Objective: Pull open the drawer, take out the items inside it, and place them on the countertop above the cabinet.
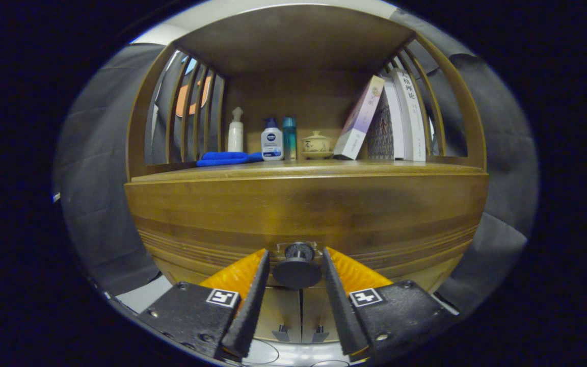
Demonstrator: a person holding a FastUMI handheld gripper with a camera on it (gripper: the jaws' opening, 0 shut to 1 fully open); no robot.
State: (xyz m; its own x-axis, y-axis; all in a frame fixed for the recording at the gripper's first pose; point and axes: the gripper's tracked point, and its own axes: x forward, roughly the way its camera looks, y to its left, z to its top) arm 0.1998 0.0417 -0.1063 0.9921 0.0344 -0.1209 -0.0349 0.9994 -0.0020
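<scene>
Gripper (297, 260) open around drawer knob (297, 271) (fingers not touching), drawer (303, 214) closed

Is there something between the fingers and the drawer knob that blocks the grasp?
Nothing visible blocks it. The drawer knob already sits between the open fingers of the gripper, with small gaps on both sides. The drawer looks closed.
</scene>
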